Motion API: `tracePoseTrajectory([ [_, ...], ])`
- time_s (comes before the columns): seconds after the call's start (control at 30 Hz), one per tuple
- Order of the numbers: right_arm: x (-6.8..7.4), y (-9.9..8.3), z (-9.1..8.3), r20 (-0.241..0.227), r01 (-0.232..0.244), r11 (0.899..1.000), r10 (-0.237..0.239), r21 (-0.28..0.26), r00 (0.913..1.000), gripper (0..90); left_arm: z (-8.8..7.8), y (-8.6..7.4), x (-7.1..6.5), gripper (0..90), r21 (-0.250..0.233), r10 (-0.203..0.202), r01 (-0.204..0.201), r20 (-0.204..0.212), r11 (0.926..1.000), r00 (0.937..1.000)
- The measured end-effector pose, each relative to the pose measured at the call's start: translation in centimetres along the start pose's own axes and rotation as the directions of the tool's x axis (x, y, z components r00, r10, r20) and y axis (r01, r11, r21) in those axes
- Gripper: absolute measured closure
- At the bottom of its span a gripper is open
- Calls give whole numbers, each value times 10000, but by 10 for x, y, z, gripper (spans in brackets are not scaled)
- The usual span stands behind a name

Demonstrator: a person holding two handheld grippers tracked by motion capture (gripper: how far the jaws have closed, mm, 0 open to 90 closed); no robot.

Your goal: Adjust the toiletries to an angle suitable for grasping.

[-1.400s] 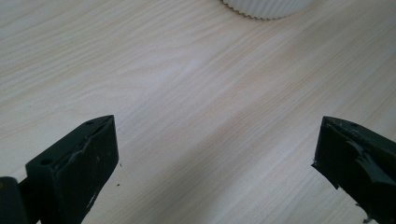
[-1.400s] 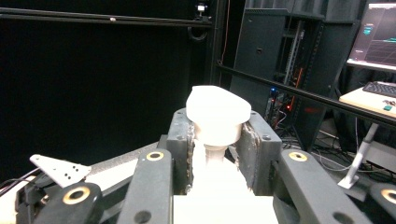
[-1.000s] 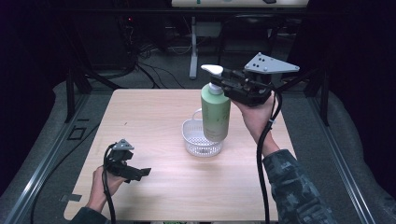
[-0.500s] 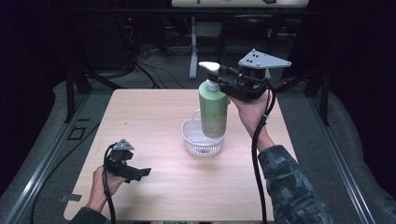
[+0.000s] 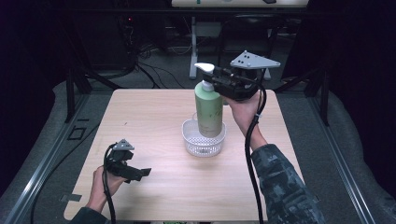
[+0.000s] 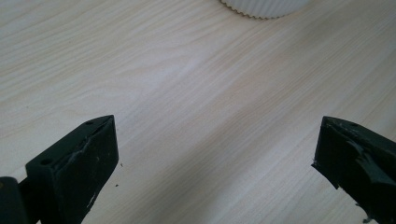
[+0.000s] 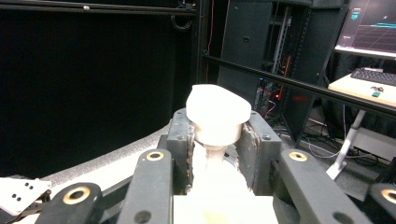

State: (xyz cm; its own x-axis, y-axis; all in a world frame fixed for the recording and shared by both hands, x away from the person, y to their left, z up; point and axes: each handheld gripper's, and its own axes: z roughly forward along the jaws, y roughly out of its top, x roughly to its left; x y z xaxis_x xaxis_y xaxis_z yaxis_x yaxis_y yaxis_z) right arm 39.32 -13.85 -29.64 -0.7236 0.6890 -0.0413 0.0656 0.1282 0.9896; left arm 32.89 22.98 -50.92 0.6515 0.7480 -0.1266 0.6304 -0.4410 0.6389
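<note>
A green pump bottle with a white pump head hangs upright, its base inside or just above a white ribbed basket at the table's middle. My right gripper is shut on the bottle's neck under the pump head; in the right gripper view the jaws press the neck from both sides. My left gripper rests open near the table's front left, low over bare wood, nothing between its fingers. The basket's rim shows at the top of the left gripper view.
The light wooden table has free room around the basket. Beyond the far edge stand black frame bars, cables and a desk leg. A monitor and keyboard are at the right of the right gripper view.
The right gripper has carried the bottle leftward and slightly down, so it now stands over the basket's middle. The left gripper has stayed put.
</note>
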Motion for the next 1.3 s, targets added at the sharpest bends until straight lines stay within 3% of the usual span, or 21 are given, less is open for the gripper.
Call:
tracePoseTrajectory([
  [1.3, 3, -33, 34, 83, -157, 9988, 153, 455, 9998, 677, 0, 0, -1, 0, 14, 63, -63, 91, 10000, 9999],
])
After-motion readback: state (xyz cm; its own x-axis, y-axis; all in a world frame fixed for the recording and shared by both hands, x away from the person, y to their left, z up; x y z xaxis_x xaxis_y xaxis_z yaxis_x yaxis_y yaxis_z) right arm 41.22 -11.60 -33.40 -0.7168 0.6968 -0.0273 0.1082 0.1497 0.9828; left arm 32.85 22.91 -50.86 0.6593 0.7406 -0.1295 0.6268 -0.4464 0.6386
